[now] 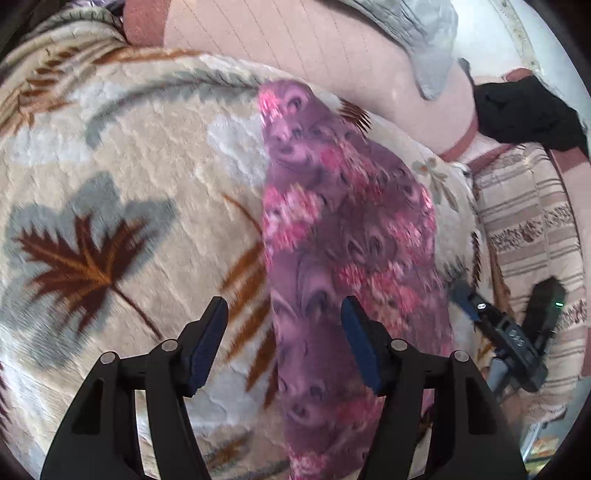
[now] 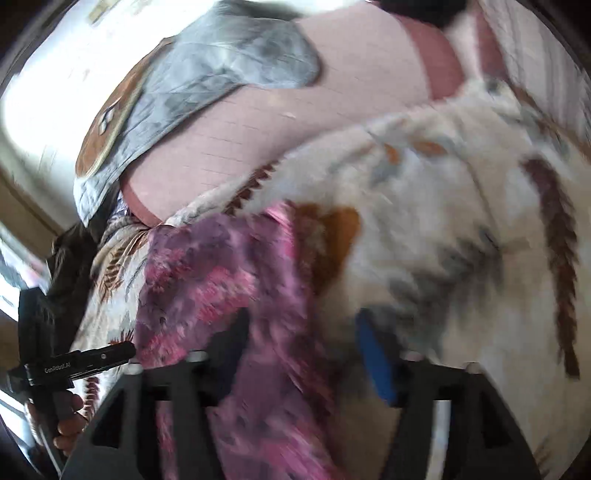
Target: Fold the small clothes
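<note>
Left to right: leaf-print plush blanket (image 1: 110, 155) fills the left; the purple-pink printed garment (image 1: 332, 229) lies on it as a long strip, already narrowed, running away from the cameras toward a pink quilted cushion (image 1: 314, 48). A grey cloth (image 1: 417, 33) and a black cloth (image 1: 524, 107) sit beyond, to the right.

Left gripper (image 1: 284, 317): jaws moderately open, nothing between the pads. It hovers at the strip's near-left edge; one finger is over blanket, the other over fabric.

Right gripper (image 2: 299, 332): view blurred. Jaws stand apart with the garment's near end lying between them; no pad seen pressing, so judged released.

Step in hand, as I judge it: re-grip the near end for the lengthwise fold. Pinch both near corners together, taking garment only and not blanket pile, then carry them level to the far end so the edges align.
</note>
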Motion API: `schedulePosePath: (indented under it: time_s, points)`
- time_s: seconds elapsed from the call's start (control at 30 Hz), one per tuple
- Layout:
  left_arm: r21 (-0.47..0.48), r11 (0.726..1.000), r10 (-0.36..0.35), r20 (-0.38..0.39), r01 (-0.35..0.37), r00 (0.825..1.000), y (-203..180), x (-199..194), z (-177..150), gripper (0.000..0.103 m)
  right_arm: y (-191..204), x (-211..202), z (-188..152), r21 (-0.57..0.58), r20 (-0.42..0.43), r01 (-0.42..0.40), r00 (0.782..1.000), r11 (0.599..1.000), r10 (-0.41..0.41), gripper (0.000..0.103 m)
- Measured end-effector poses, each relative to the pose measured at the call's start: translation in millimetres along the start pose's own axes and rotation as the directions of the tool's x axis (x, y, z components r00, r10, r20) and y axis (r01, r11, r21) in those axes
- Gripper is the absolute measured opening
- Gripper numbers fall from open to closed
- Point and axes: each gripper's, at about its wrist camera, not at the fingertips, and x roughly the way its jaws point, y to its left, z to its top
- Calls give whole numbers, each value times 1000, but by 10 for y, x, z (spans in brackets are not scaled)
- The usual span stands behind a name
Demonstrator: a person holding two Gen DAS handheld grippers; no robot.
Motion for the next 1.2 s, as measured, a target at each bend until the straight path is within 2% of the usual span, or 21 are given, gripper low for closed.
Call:
schedulePosePath:
  time_s: [0.1,0.17,0.2,0.27,0.37,0.43,0.47,0.5,0.53,0.6,0.67,0.83,0.93,1.1,1.2]
  points:
    - [-8,996,-88,-70,88,994,-79,210,-143,64,-184,115,-147,63,-56,-89,994,994,92,67]
    - [-28,990,-138,-94,136,986,-97,310,-194,67,-195,132,-204,73,-33,-162,986,984,165,67]
    - [-37,989,-148,-85,145,985,-105,326,-190,72,-186,186,-199,99,-46,-223,972,970,229,67]
    - [-57,986,-163,-80,159,983,-122,342,-146,73,-126,322,-189,140,-85,-280,952,950,294,67]
    - [-72,986,-157,-70,152,985,-151,345,-92,72,-14,388,-145,90,-90,-256,960,962,264,68]
    - [-70,989,-131,-60,127,990,-150,336,-91,63,7,423,-121,109,-85,-244,964,964,253,65]
    - [-66,992,-112,-51,109,992,-160,331,-88,55,32,443,-112,119,-80,-236,966,964,247,62]
    - [-64,993,-103,-46,100,994,-165,325,-87,47,86,459,-101,113,-80,-217,971,970,227,47]
    - [-65,993,-99,-31,97,995,-125,284,-115,43,109,434,-127,94,-80,-207,974,974,214,39]
    - [-49,995,-84,-1,84,996,-145,219,-137,31,218,355,-147,14,-53,-173,983,985,174,31]
    - [-10,999,-44,26,44,999,-226,168,-153,27,360,307,-153,-55,-32,-123,992,991,122,28]
    - [48,998,45,77,-49,996,-415,-18,-205,24,747,74,-223,-209,39,38,999,977,-30,24]
    - [84,991,90,113,-100,989,-484,-201,-256,24,957,-64,-301,-278,70,93,995,956,-76,23]
    - [105,986,113,145,-129,983,-467,-535,-399,23,1291,-358,-467,-344,116,121,990,931,-86,21]
    - [120,982,126,178,-149,976,-425,-767,-529,23,1481,-528,-555,-350,129,99,990,932,-56,21]
